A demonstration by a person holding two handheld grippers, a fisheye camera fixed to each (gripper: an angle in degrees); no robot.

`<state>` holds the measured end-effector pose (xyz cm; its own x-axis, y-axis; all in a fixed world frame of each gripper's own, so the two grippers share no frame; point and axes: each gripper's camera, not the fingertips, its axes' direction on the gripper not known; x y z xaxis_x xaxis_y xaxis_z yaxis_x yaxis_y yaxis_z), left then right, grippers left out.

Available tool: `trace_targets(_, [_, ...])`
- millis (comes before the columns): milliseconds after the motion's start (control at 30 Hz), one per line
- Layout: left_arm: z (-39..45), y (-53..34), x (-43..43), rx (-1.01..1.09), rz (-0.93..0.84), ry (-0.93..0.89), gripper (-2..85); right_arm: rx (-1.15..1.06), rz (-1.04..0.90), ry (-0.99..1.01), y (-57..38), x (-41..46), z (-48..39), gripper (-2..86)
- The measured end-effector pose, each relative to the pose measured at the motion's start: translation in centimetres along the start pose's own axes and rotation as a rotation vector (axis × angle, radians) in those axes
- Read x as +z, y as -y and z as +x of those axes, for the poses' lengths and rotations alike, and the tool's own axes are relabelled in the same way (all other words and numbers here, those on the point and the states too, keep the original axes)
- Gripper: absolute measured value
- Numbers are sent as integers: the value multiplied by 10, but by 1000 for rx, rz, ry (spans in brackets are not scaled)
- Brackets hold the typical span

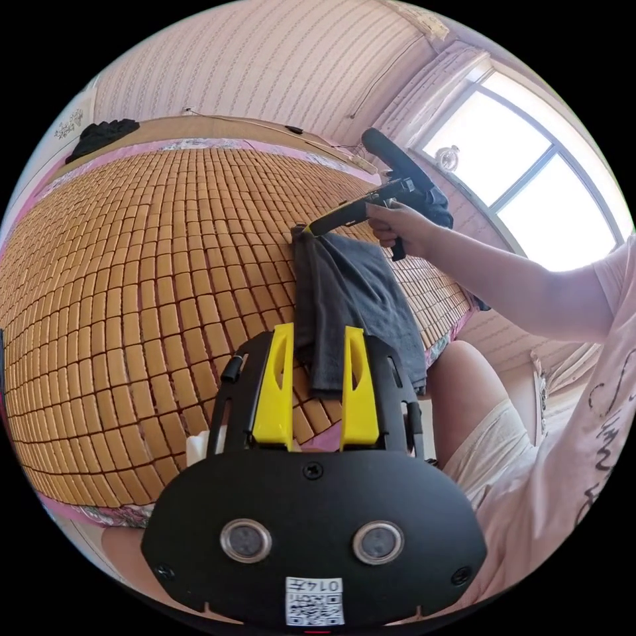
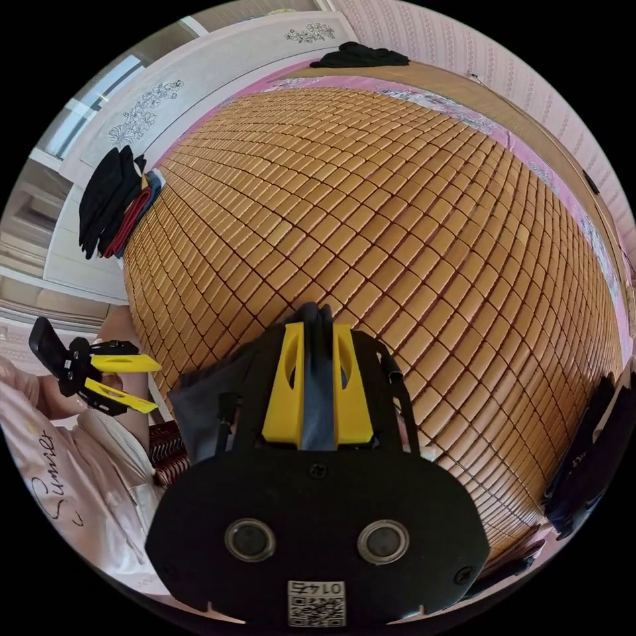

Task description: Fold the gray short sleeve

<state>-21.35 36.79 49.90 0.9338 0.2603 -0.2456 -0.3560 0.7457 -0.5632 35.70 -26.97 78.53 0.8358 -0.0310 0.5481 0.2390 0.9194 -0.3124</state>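
Note:
The gray short sleeve (image 1: 351, 298) hangs in a narrow folded bunch above the bamboo mat (image 1: 146, 265). A person's hand holds my right gripper (image 1: 310, 230), which pinches the shirt's top end. In the right gripper view, my right gripper (image 2: 318, 326) has its yellow jaws close together with the gray fabric (image 2: 318, 397) pressed between them. My left gripper (image 1: 318, 330) stands open just short of the shirt's lower end, with its jaws apart and nothing held. From the right gripper view, the left gripper (image 2: 151, 383) is open and empty near the person's lap.
The mat (image 2: 411, 218) covers a bed. Black clothes (image 1: 103, 136) lie at its far corner, and a pile of dark, red and blue garments (image 2: 116, 202) sits at another edge. More dark clothing (image 2: 586, 457) lies off the mat's side. The person's legs (image 1: 464, 391) are beside the bed.

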Motion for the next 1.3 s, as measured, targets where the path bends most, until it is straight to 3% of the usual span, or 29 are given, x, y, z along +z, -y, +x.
trace_targets(333, [37,7,20,355,-30,92,195,-212,311,284,-86,-103,-34,48])
trace_targets(500, [53,6,28,454,-185,-150,59,-245,399,315,-136,-144,-61,45])
trace_targets(833, [103,-14,-106,412,-70,26,45,-223,597,323,-168,-194,-104,42])
trace_targets(1033, [112,-48,-221,254,-45,254,46,-395,650,512,-97,-205,-167,40])
trace_targets(1300, [46,-95,-387,-64,68,588,50,-740,551,620,98,-215,-349,32])
